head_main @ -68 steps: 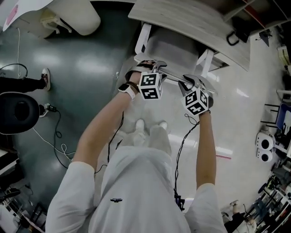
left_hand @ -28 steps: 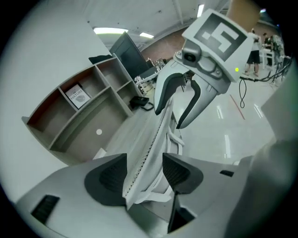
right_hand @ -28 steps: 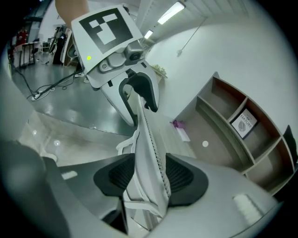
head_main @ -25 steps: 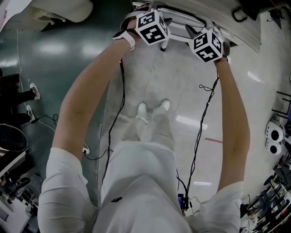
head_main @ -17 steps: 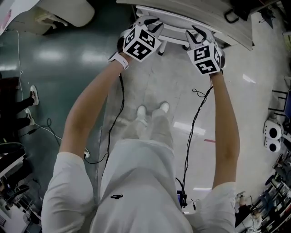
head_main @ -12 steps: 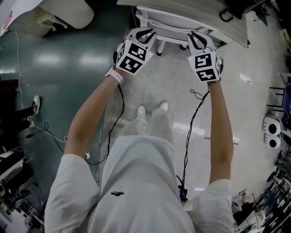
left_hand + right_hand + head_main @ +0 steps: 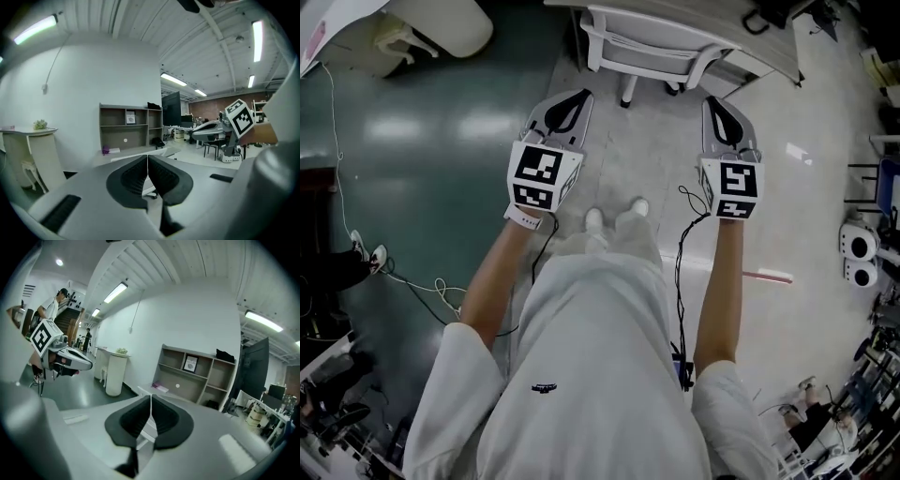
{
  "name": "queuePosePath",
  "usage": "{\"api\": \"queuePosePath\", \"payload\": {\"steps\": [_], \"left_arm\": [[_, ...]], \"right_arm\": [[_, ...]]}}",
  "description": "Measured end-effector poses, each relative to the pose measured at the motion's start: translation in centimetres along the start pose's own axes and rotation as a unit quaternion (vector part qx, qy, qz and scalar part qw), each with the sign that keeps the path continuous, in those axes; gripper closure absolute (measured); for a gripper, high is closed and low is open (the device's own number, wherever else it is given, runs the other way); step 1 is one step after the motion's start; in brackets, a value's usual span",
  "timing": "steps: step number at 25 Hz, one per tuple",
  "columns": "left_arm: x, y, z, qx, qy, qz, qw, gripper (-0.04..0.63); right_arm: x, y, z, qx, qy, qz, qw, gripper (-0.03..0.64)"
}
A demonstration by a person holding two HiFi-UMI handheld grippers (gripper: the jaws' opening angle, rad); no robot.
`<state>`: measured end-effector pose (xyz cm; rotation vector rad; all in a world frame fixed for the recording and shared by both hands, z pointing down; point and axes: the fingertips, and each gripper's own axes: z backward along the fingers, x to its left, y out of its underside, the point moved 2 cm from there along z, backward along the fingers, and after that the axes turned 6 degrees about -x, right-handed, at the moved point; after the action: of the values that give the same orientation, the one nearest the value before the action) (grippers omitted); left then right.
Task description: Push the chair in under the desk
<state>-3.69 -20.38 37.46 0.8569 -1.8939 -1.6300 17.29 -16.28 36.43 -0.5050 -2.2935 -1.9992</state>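
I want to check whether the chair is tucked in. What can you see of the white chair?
The chair is white and looks like plastic, with a curved back rail, side arms and a slim leg on the pale floor. It stands upright, its seat mostly under the desk, its back towards the person. The left tool and right tool are shut, empty and clear of it.

left hand-held gripper point(image 7: 567, 108) closed empty, right hand-held gripper point(image 7: 722, 117) closed empty
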Motion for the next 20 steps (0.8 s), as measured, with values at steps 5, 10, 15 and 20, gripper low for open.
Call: {"api": "queuePosePath", "payload": {"steps": [5,10,15,20], "left_arm": [[-0.1,-1.7,5.9,-0.038,-0.034,0.047,0.9976,0.584],[0.2,-2.8,10.0,-0.057,-0.039,0.066,0.9954,0.588],[-1.0,-3.9,13.0,-0.074,-0.036,0.068,0.9943,0.588],[-2.1,-5.5,14.5,-0.084,-0.014,0.044,0.9954,0.588]], "right_arm": [[2.0,-1.5,4.7,-0.013,0.016,-0.005,1.000,0.607],[3.3,-3.5,8.3,-0.035,0.026,-0.013,0.999,0.607],[4.4,-6.4,11.1,-0.074,0.032,0.001,0.997,0.607],[6.2,-8.3,13.4,-0.099,0.036,0.008,0.994,0.607]]}}
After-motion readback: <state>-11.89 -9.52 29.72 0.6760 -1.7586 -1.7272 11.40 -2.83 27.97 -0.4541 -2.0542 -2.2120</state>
